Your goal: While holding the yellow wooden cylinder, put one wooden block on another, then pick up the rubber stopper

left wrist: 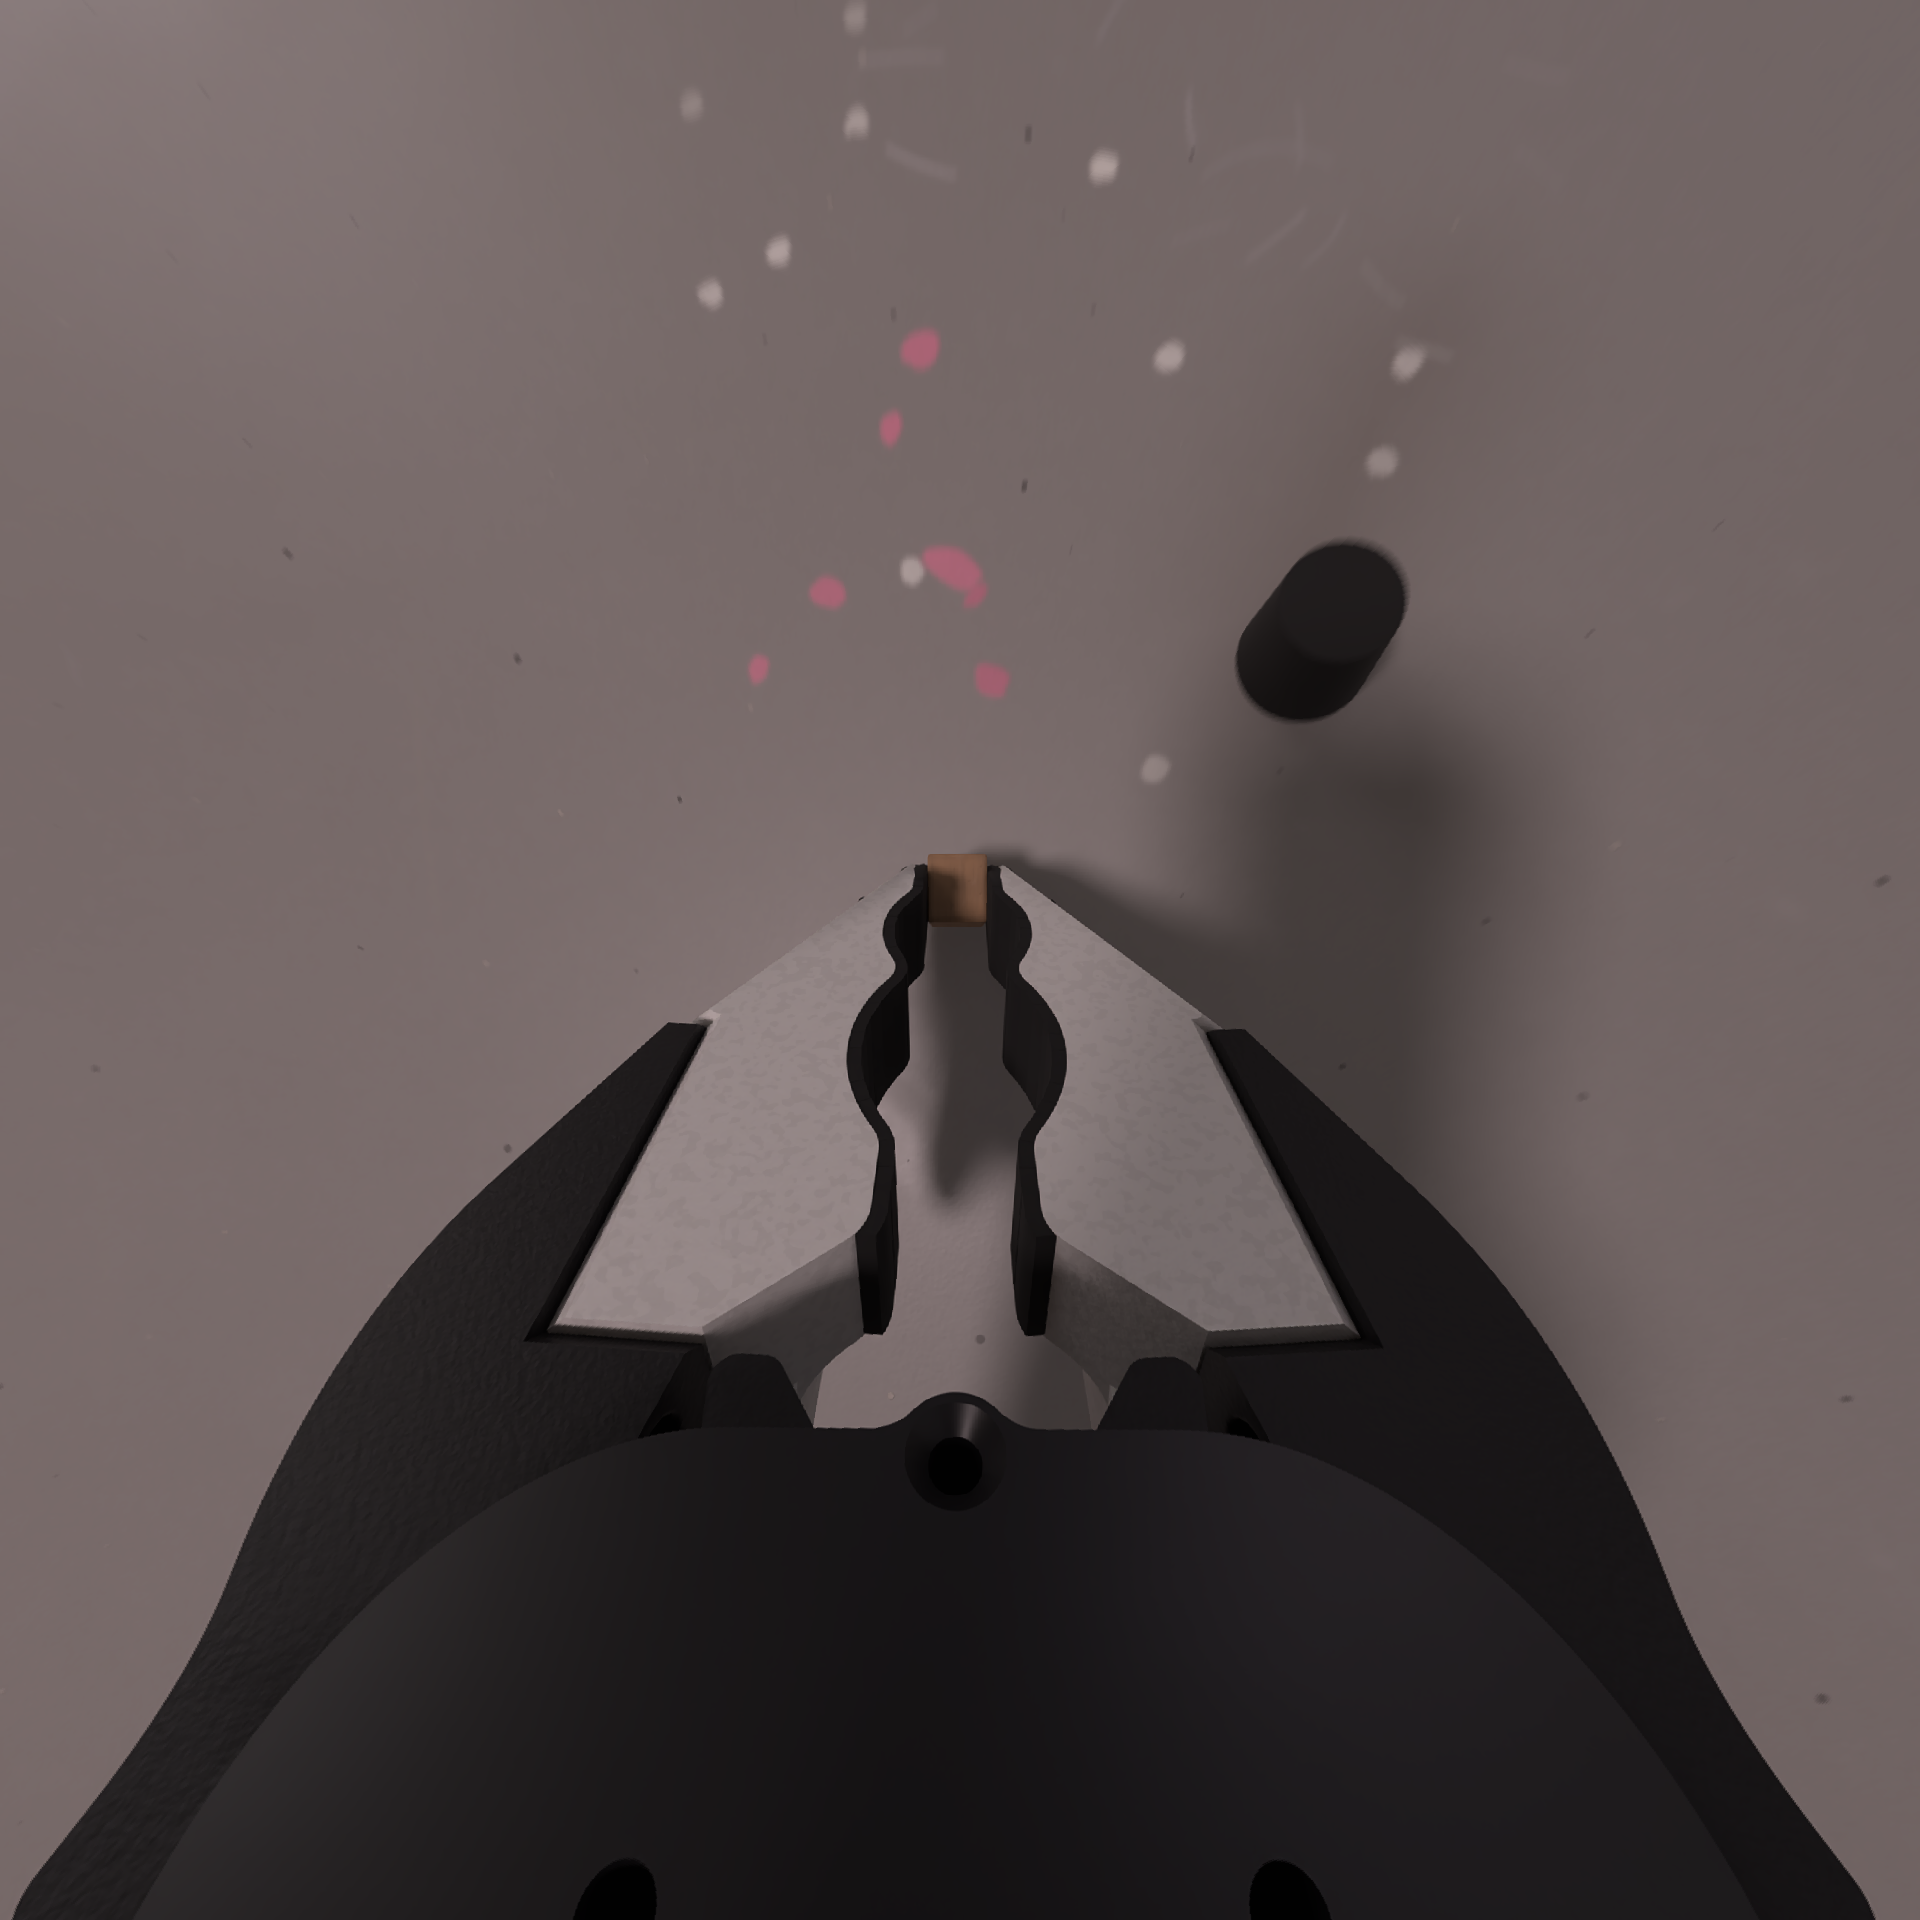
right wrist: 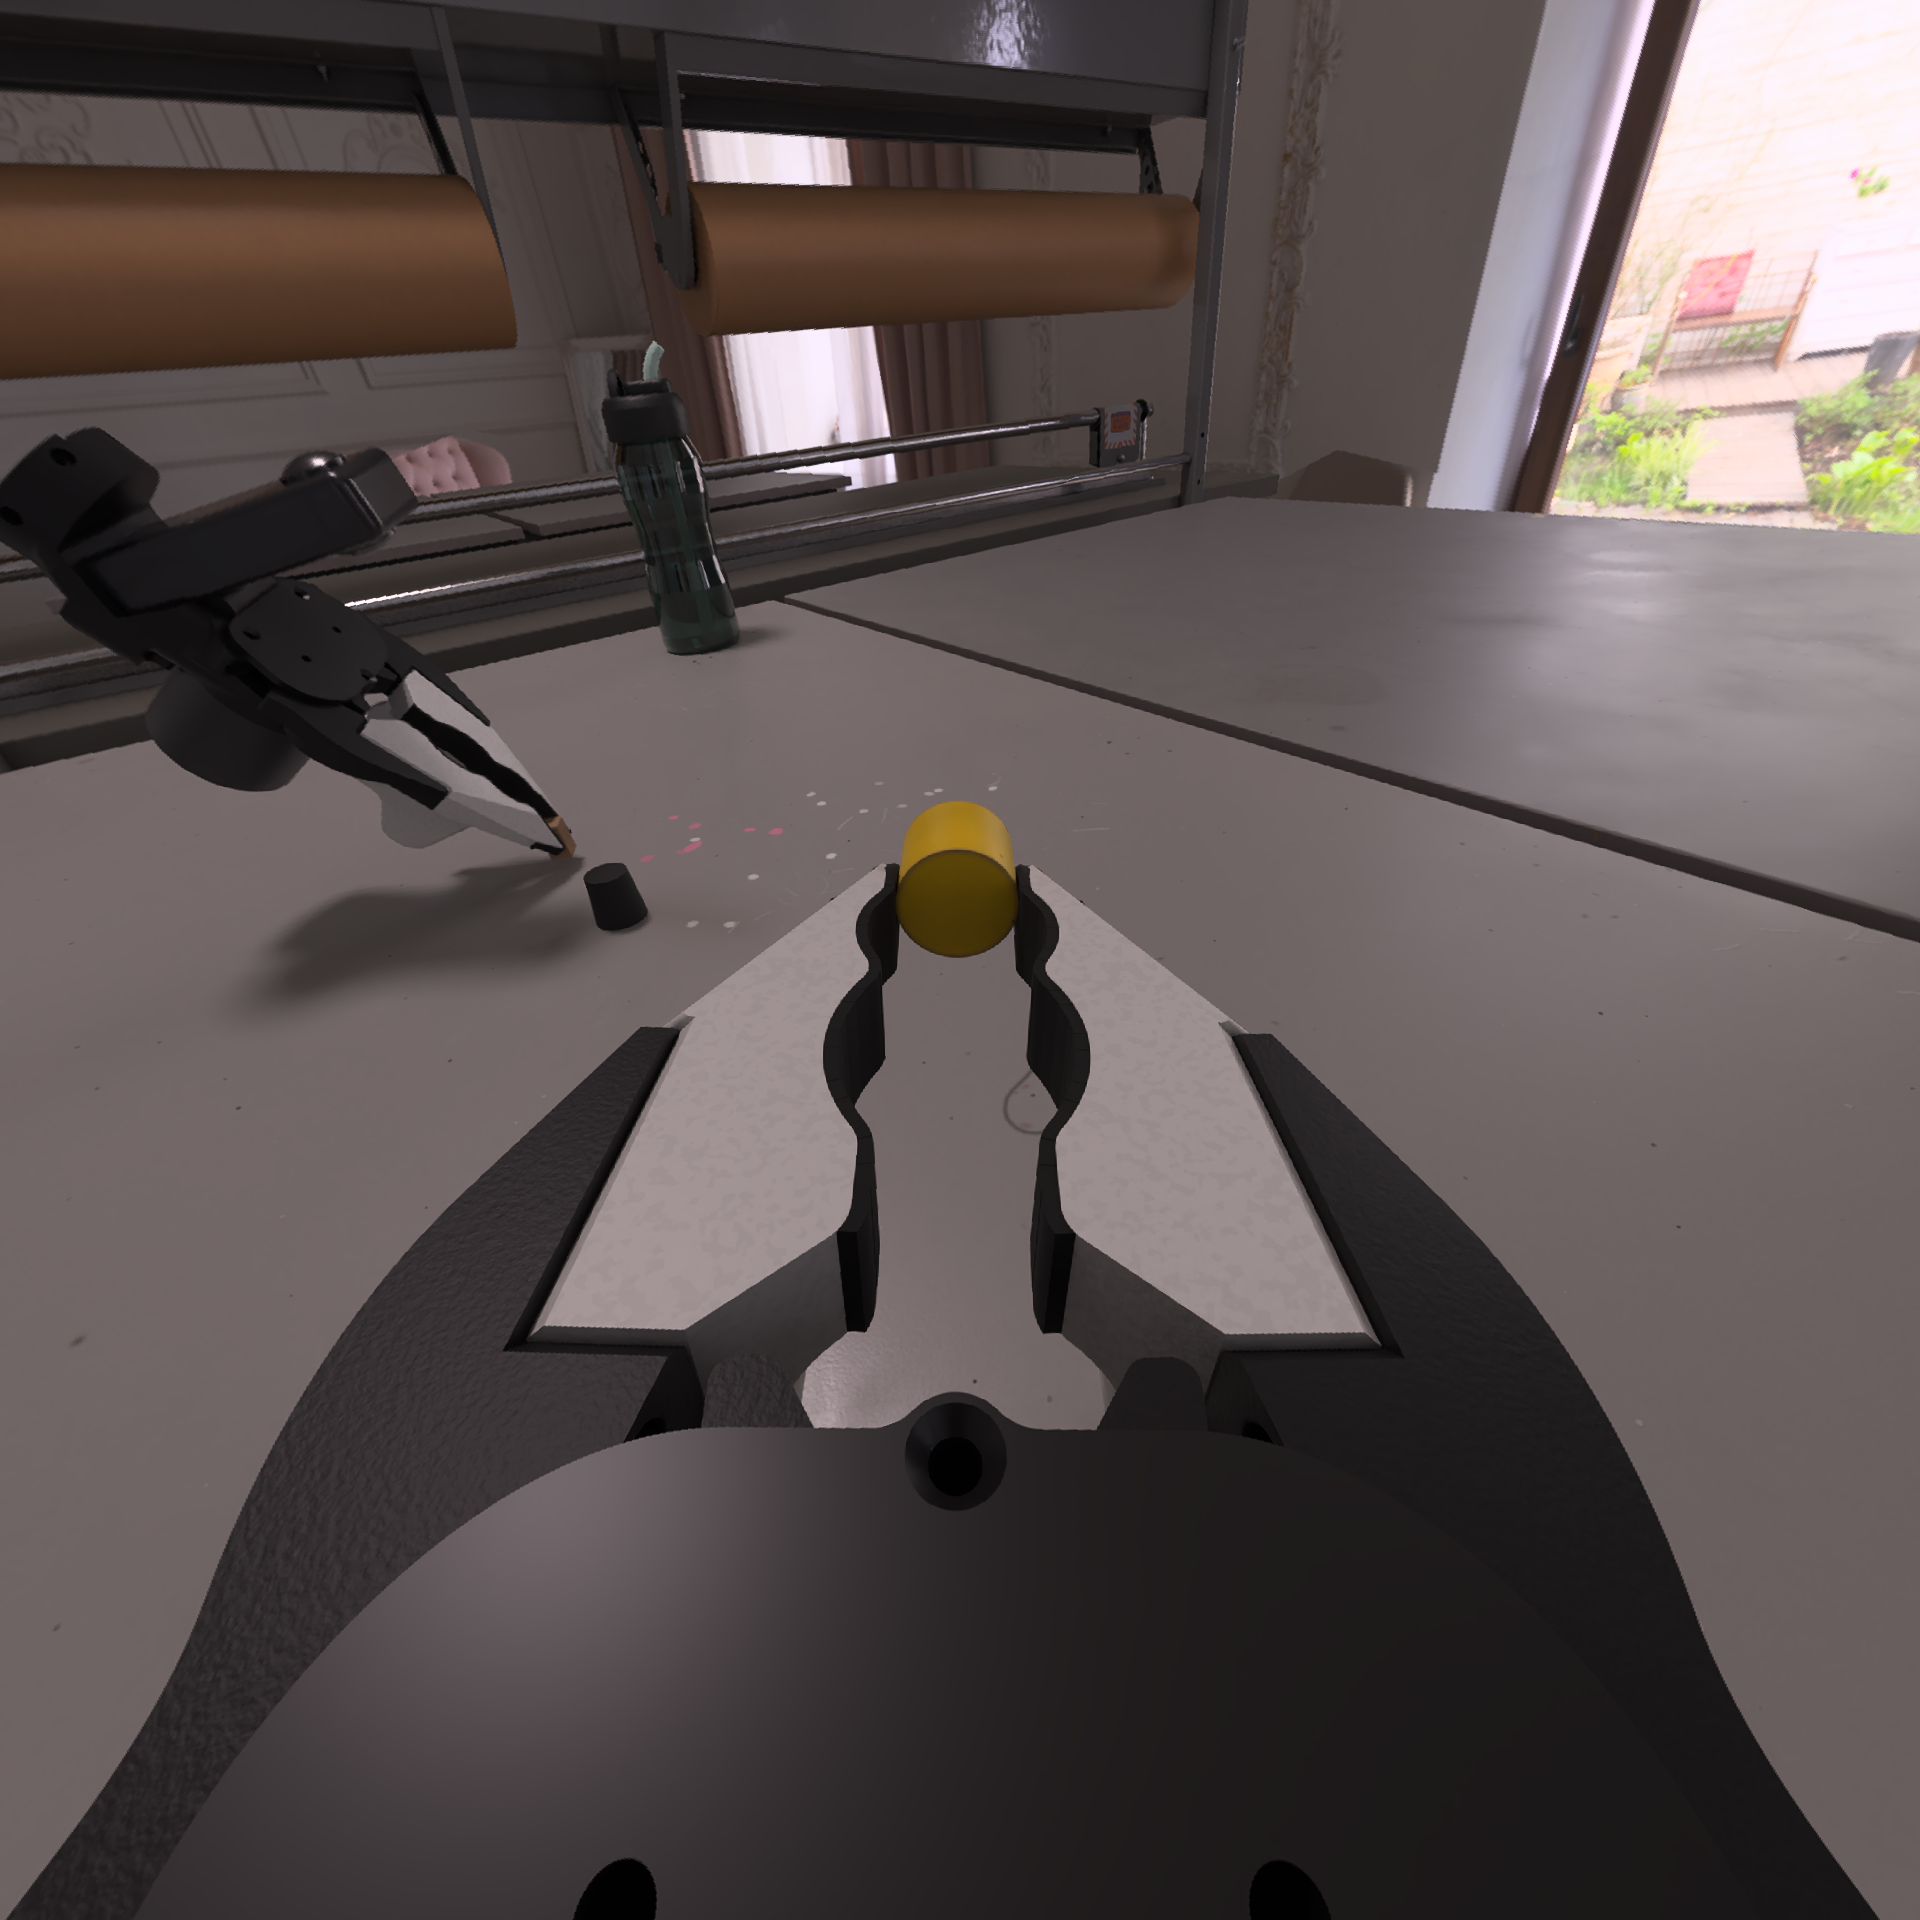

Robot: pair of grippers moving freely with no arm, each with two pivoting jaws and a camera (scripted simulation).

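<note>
**Block in the left claw, stopper just off its tips**

I'm pinching a small wooden block [left wrist: 957,888] in my left claw [left wrist: 957,894], low over the tabletop [right wrist: 1351,935]. The rubber stopper [left wrist: 1320,634] is standing ahead-right of it; my right claw [right wrist: 957,914] is gripping the yellow wooden cylinder [right wrist: 956,883], farther off

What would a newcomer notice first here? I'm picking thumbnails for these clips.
The yellow wooden cylinder, lying sideways and clamped at the tips of the right gripper, stands out most. To the left, the left gripper angles down to the grey table with a small wooden block pinched at its tips, right beside the black rubber stopper.
</note>
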